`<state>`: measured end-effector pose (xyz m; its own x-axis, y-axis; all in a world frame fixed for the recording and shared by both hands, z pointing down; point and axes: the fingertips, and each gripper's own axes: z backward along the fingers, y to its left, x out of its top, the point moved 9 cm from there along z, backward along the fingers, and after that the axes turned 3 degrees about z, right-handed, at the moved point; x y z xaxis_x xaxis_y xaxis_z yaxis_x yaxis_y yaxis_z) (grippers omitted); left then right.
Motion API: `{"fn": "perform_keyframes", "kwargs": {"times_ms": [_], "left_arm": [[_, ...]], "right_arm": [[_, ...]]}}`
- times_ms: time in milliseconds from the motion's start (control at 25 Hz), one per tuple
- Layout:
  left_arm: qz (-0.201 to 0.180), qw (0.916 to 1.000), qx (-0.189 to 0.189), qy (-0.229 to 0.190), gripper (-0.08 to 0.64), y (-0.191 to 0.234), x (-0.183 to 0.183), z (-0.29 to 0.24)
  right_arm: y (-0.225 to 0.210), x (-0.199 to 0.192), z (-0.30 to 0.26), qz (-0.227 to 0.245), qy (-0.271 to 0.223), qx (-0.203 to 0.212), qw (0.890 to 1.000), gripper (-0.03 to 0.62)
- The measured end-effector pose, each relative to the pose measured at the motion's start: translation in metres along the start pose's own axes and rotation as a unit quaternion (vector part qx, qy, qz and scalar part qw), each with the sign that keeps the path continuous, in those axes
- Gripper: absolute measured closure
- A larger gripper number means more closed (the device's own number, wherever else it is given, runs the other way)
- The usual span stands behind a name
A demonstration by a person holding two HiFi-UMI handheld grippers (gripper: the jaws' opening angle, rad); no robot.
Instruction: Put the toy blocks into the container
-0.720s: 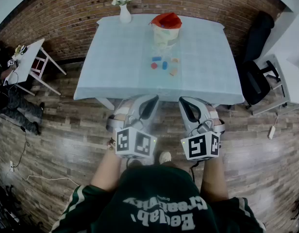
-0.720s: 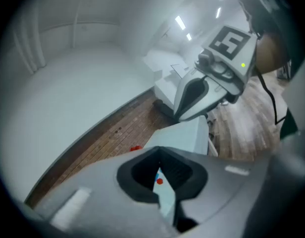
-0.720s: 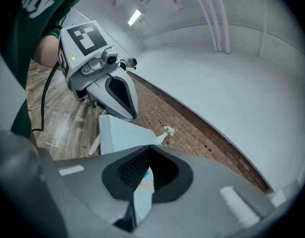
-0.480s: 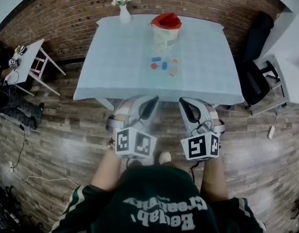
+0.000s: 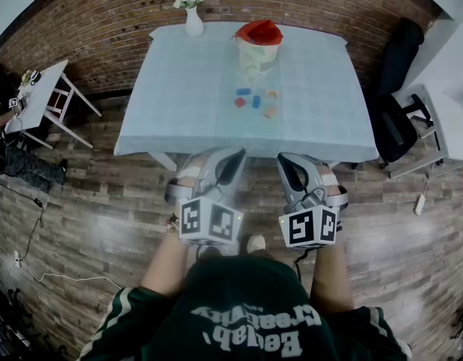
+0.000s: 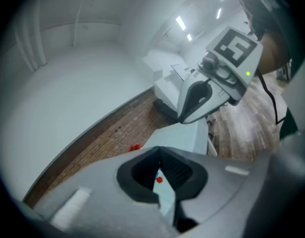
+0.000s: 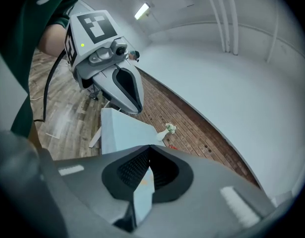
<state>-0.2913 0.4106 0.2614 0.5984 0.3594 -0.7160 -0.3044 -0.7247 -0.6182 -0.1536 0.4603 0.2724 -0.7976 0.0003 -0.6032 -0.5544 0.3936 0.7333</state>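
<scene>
Not yet begun: toy blocks (image 5: 255, 101) lie loose beside the container (image 5: 257, 53); left gripper (image 5: 230, 161) and right gripper (image 5: 288, 162) both closed, empty.

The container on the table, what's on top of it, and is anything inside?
A red cover sits on top of the container. It hides the opening, so whatever is inside cannot be seen.

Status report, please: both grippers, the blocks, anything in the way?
Left gripper and right gripper shut, empty, short of the table. Blocks loose on it, before the container. Path between looks clear.
</scene>
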Motion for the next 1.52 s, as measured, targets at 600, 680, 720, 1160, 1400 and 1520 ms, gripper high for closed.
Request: {"fn": "perform_keyframes", "kwargs": {"times_ms": [600,680,720,1160,1400,1520], "left_arm": [[-0.007,0.9999,-0.004,-0.010,0.558,0.013,-0.023,0.009],[-0.006,0.9999,-0.005,-0.010,0.557,0.015,-0.028,0.007],[-0.007,0.9999,-0.006,-0.008,0.558,0.017,-0.031,0.005],[0.003,0.9999,-0.015,0.001,0.557,0.029,-0.046,-0.049],[0.009,0.9998,-0.014,0.012,0.557,0.049,-0.047,-0.107],[0.016,0.9995,-0.011,0.024,0.557,0.062,-0.047,-0.142]], "right_arm": [[0.012,0.019,-0.008,0.000,0.021,-0.031,0.999,0.587],[0.014,0.019,-0.011,-0.003,0.023,-0.034,0.999,0.586],[0.014,0.019,-0.014,-0.002,0.025,-0.034,0.999,0.586],[-0.006,-0.014,-0.057,-0.014,0.022,-0.035,0.999,0.586],[-0.044,-0.047,-0.093,-0.018,0.014,-0.023,0.999,0.586],[-0.068,-0.068,-0.115,-0.016,0.010,-0.010,1.000,0.587]]}}
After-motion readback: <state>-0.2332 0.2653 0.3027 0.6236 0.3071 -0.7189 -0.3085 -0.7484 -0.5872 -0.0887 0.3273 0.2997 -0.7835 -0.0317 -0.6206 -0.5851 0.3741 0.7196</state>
